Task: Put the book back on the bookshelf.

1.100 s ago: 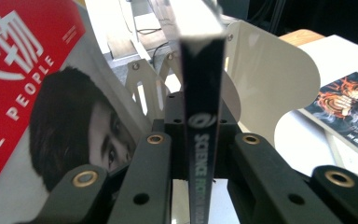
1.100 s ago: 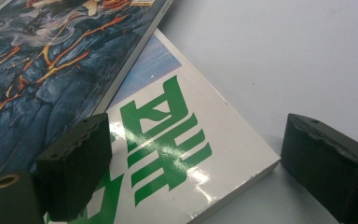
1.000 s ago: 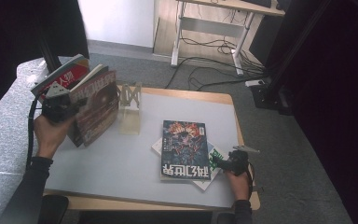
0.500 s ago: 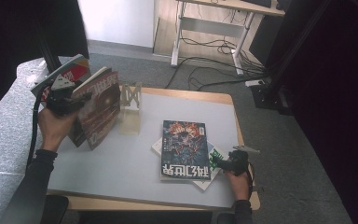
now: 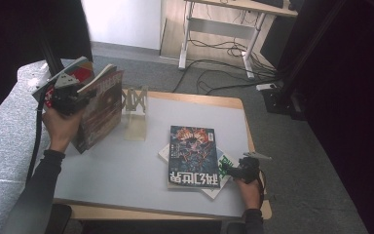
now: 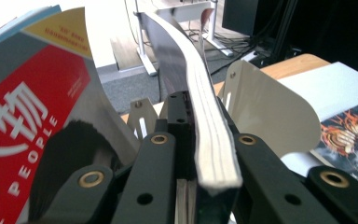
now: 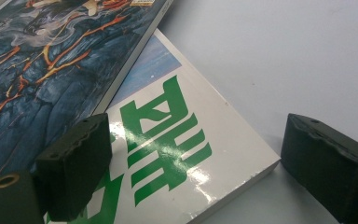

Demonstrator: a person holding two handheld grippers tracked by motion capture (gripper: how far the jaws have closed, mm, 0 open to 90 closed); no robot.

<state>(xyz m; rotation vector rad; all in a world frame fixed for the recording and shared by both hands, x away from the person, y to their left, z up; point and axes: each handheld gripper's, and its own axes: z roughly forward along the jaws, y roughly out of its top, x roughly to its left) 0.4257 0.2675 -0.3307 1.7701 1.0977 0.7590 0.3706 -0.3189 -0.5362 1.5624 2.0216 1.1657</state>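
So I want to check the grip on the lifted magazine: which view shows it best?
The left gripper view: the left claw pinches the magazine's page edge between its jaws. The high view shows the magazine upright beside the bookend, grip hidden by the hand. The right gripper view looks at other magazines.

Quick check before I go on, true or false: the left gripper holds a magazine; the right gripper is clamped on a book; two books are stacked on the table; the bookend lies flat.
1. The left gripper holds a magazine: true, its jaws have just closed on the edge.
2. The right gripper is clamped on a book: false, its jaws stand open over the white book.
3. Two books are stacked: true, the dark book lies on the white one.
4. The bookend lies flat: false, it stands upright.
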